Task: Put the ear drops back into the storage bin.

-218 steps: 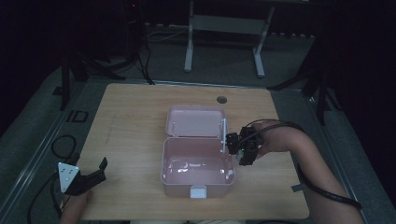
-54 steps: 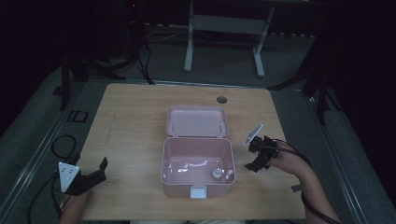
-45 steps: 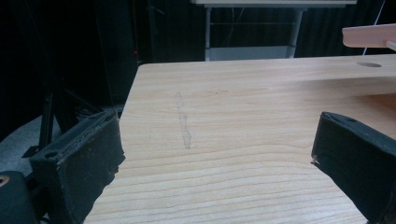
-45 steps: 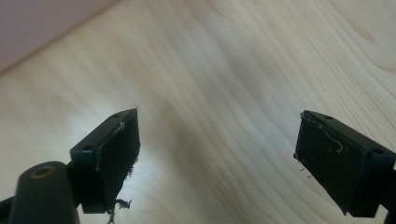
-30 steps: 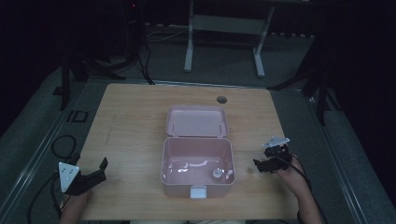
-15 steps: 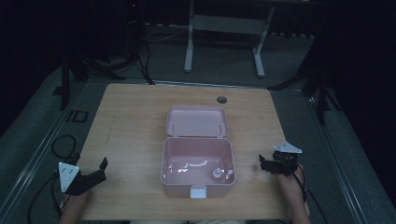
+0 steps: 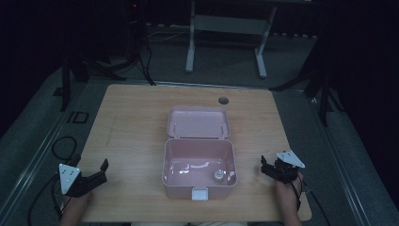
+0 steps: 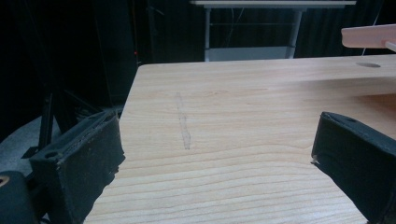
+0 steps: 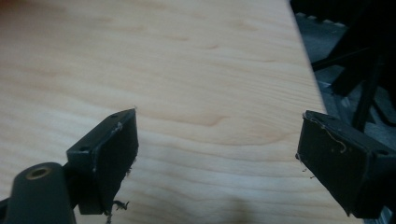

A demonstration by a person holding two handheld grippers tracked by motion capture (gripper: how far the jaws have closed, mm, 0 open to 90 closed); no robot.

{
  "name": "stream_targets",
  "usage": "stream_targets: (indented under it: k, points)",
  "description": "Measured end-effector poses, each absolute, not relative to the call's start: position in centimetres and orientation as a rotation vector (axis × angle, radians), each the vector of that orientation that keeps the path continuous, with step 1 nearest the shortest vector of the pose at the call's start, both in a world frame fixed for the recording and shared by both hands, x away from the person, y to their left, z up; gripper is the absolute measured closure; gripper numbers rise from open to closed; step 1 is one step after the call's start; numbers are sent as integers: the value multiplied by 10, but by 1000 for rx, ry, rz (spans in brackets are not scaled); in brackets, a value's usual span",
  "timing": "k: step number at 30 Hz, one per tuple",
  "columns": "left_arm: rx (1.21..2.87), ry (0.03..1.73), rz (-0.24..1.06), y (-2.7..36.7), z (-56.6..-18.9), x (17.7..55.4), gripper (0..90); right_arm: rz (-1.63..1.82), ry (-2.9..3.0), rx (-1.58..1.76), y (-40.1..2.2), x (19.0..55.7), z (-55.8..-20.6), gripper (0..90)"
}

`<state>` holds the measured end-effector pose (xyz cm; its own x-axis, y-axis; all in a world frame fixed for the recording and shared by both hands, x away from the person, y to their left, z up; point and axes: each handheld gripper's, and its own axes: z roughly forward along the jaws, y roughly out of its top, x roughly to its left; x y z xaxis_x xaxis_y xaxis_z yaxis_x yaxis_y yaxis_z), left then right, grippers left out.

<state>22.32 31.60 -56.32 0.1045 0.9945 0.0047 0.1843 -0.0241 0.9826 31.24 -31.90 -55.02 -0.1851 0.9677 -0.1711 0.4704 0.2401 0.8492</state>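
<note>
One table of pale wood carries everything, with one round hole near its far edge. On it stands one pink box, at the middle of the near half, its one lid thrown back flat on the table behind it and joined along the far rim. One white latch sits on the box's near wall.

Inside the box lie two things: one small round grey piece near the front right corner, and one pale curved piece along the floor to its left; what either is, the dim light does not tell.

Two grippers rest at the table's near edge, well apart from the box on either side. The left gripper sits by the near left corner; in its own view its jaws stand wide apart with nothing but bare wood between them, and one edge of the lid shows far off at the upper right. The right gripper sits by the near right corner, a hand behind it; its jaws too are spread wide and grip nothing, over bare wood close to the table's right edge.
</note>
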Motion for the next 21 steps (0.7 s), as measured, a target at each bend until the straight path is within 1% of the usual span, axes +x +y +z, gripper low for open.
stream_targets:
  k: [6, 21]
  points:
    - [1404, 1254, 1047, 316, -563, 223, 20, 877, 1699, 1380, -327, 310, -553, 122]
    - [1403, 1256, 1047, 316, -563, 223, 20, 890, 1686, 1372, -330, 310, -550, 122]
